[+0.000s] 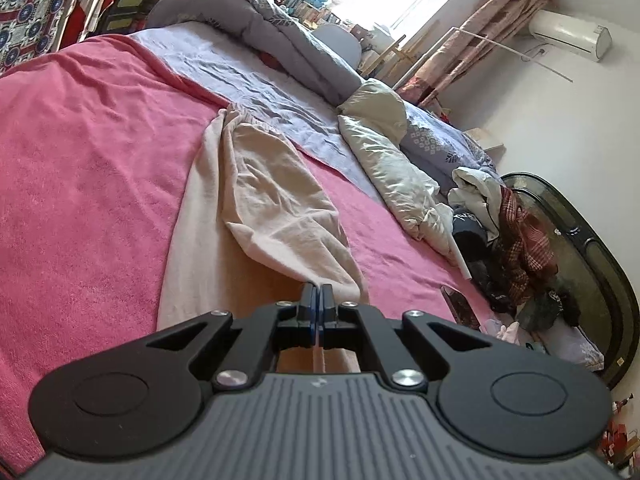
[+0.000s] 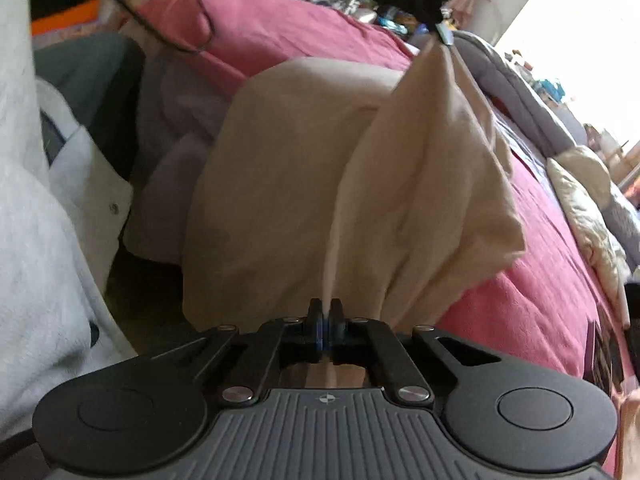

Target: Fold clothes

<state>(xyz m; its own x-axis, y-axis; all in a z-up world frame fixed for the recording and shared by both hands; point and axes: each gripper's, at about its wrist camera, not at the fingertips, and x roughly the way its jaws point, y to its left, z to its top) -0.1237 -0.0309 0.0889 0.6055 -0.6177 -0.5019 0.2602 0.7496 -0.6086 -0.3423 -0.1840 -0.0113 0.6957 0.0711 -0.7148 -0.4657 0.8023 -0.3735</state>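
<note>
garment: beige trousers were held partly lifted off the pink blanket | left gripper was clamped on one hem | right gripper was clamped on another edge, so the cloth could be carried over for a fold

Bed's pink blanket bears beige trousers, grey quilt, perhaps a cream duvet.
</note>
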